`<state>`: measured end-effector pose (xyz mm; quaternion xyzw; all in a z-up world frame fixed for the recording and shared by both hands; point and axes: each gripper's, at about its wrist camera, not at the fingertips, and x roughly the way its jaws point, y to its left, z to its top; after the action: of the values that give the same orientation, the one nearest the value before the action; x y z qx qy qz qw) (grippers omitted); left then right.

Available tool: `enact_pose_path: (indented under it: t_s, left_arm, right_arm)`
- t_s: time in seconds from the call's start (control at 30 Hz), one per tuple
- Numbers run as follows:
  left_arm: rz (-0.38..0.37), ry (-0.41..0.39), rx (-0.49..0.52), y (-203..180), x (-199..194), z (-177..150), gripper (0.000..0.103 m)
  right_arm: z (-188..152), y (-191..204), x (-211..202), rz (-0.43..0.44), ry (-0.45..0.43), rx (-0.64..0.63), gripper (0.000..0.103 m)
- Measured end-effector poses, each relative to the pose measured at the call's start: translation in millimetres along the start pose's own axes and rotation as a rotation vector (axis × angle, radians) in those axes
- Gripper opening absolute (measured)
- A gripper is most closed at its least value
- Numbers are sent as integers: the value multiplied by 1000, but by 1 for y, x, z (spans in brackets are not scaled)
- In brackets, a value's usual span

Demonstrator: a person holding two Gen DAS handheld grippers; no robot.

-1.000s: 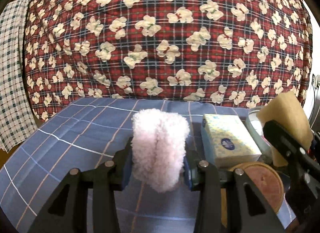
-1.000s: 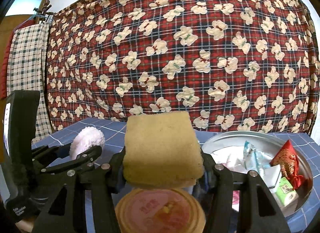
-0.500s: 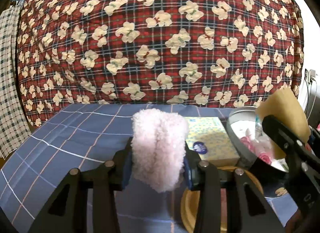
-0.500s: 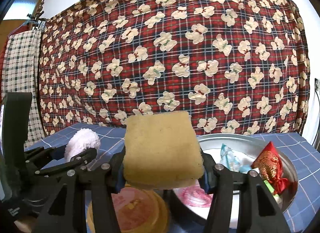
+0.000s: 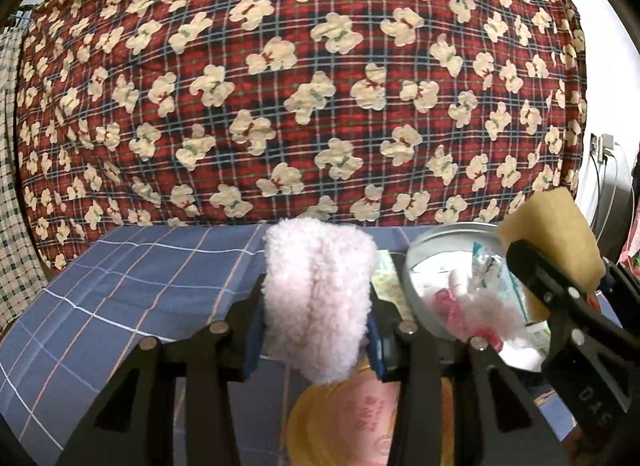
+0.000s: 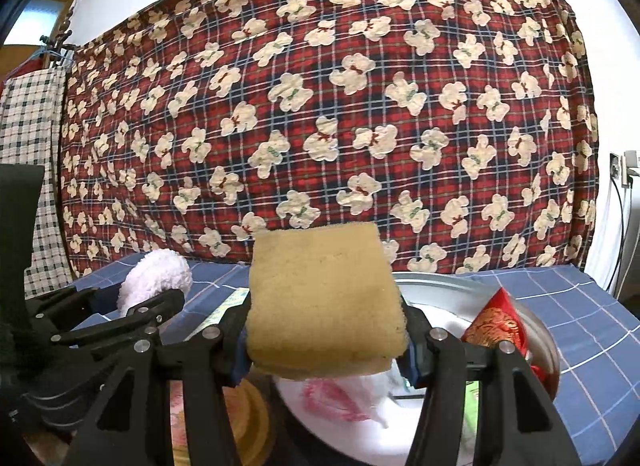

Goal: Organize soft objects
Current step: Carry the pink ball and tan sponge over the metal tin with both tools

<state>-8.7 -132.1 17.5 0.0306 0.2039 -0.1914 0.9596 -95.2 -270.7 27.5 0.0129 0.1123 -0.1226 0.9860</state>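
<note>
Two grippers over a blue checked tablecloth (image 5: 132,286), bear-print plaid blanket (image 5: 304,85) filling the background. Since a second ago both slid right: tissue box mostly hidden, metal bowl (image 6: 540,342) of snack packets (image 6: 496,324) now center-right. Left gripper (image 5: 316,330) clamps pink fluffy cloth (image 5: 318,298); right gripper (image 6: 326,350) clamps yellow sponge (image 6: 320,298), frame center.

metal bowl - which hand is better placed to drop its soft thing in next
Right, probably. The right gripper holds the yellow sponge over the metal bowl's near rim; the left gripper's pink fluffy roll sits beside it.
</note>
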Motion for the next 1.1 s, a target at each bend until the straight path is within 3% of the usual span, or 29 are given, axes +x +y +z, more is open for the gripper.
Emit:
enact_pose_path:
  t_s: [1.1]
  left_arm:
    - [-144,-9,72,-93,13,16,41]
  right_arm:
    - [6,-88,5,-145,4,67,59]
